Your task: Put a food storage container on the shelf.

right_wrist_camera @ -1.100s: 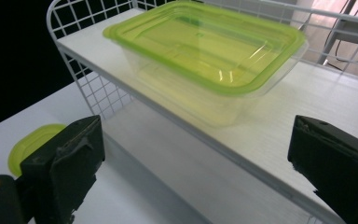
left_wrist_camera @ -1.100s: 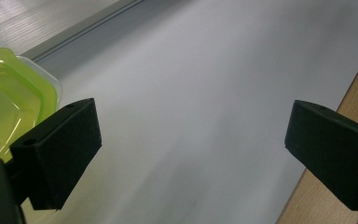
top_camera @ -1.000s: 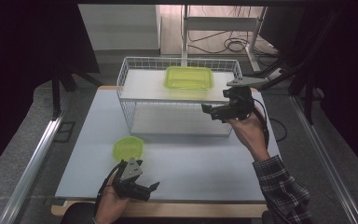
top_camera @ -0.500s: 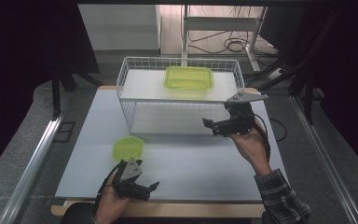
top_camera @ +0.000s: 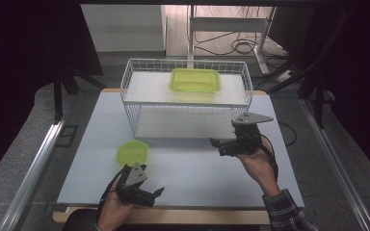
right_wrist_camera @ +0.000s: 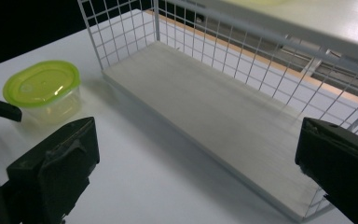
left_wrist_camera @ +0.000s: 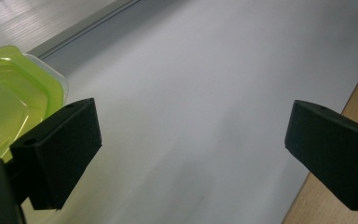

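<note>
Two shelves in the wire rack [top_camera: 185, 103] sat on the counter [top_camera: 197, 168], with a big green tub [top_camera: 195, 80] on top. Near the left gripper [top_camera: 144, 195], the small green tub [top_camera: 133, 153] waited, probably to be shelved. Both grippers' jaws, the right gripper [top_camera: 224, 144] too, were wide apart and empty.

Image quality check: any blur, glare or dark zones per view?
High view: surroundings nearly black, table evenly lit, rectangular container sharp. Left gripper view: tabletop streaked with blur, round container glowing at the edge. Right gripper view: wire rack overexposed at top right, near jaws soft.
</note>
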The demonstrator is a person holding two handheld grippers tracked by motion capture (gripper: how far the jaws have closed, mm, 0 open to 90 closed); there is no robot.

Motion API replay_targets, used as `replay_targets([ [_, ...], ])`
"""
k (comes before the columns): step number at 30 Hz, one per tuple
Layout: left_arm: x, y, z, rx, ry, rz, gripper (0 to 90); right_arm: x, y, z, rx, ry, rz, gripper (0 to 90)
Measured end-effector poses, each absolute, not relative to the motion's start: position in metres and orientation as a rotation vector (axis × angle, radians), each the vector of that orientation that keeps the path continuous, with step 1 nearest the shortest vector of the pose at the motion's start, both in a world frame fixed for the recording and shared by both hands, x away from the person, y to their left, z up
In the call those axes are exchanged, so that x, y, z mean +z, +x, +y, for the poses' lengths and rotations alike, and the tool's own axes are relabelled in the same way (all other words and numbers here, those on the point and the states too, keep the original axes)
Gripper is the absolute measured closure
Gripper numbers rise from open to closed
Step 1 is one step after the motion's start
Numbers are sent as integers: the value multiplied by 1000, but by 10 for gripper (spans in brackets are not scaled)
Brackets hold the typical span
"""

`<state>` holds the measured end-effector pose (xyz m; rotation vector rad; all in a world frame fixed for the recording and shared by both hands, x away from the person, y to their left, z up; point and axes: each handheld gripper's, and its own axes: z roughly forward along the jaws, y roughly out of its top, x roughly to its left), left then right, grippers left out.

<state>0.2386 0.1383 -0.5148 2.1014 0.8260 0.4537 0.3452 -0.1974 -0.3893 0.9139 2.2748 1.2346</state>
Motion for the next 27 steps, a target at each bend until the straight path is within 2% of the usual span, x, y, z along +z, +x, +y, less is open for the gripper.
replay_targets([
  [27,-515,238,138,487,2120,821,33,-453,308,-217,1188,960,2312,0],
])
